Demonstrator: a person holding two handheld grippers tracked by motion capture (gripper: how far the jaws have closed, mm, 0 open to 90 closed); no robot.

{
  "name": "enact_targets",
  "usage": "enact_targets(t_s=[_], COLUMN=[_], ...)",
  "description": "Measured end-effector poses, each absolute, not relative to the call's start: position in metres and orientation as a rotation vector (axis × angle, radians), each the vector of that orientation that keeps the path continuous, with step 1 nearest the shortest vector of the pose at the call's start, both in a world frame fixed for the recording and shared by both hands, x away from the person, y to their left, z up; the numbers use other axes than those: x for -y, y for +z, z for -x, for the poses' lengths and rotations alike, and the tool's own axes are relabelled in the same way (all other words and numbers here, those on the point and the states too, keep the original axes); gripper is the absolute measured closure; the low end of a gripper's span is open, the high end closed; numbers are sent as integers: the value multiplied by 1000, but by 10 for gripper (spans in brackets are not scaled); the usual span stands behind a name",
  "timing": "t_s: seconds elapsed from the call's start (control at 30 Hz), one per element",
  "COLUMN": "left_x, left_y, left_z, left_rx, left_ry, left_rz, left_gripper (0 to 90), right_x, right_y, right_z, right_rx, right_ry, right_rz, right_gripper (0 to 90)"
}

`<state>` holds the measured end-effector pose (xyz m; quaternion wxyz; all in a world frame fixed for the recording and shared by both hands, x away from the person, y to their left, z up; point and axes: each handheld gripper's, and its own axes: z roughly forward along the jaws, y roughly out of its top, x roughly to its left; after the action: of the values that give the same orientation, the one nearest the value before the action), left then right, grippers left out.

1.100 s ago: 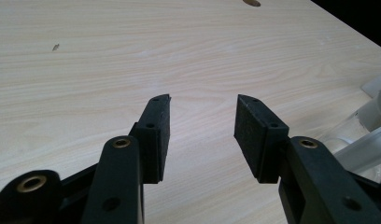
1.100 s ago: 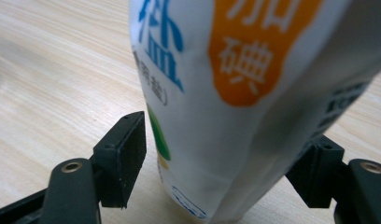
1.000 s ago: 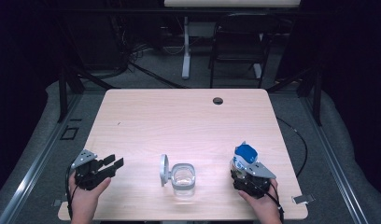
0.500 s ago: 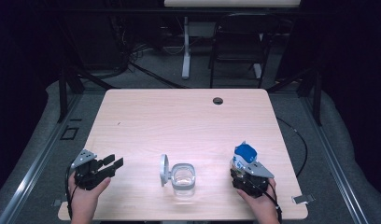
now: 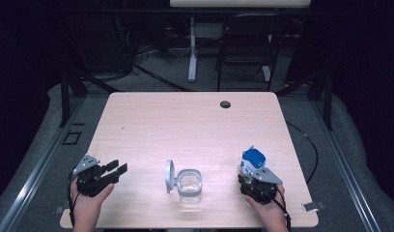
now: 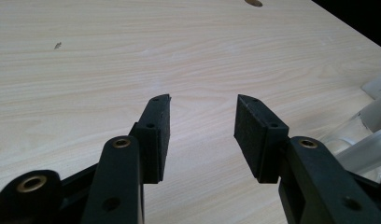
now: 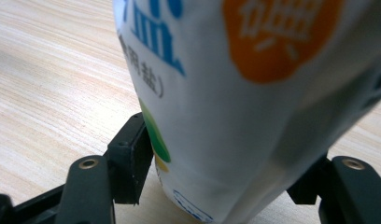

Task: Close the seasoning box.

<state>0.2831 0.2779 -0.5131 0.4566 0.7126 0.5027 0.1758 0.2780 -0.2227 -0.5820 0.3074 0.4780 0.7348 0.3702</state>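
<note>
A clear glass jar [image 5: 190, 186] with its hinged lid [image 5: 170, 175] swung open to the left stands near the table's front edge. My left gripper [image 5: 117, 170] rests at the front left, open, with nothing between its pads [image 6: 157, 133]; the jar's edge [image 6: 366, 135] shows at the right of the left gripper view. At the front right, my right gripper [image 5: 250, 166] is shut on a white salt container [image 5: 252, 162] with a blue cap. Close up, the white container [image 7: 235, 102] with blue print and an orange mark sits between the jaws of my right gripper [image 7: 221, 182].
The light wooden table [image 5: 185, 130] has a dark cable hole [image 5: 225, 104] near its far edge. A black chair [image 5: 246, 46] and a desk leg [image 5: 192, 48] stand beyond the table on grey floor. Cables trail from both grippers.
</note>
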Motion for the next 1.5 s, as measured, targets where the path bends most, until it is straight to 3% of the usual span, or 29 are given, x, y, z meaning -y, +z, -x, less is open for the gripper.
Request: enact_targets(t_s=[1.5], left_x=[-282], left_y=[-515], left_z=[-284], left_rx=[-1259], left_ry=[432], left_rz=[-1741], left_gripper=[561], right_x=[225], right_y=[-584], right_z=[-284], right_rx=[-1982], right_ry=[999], right_rz=[-1187], right_gripper=[405])
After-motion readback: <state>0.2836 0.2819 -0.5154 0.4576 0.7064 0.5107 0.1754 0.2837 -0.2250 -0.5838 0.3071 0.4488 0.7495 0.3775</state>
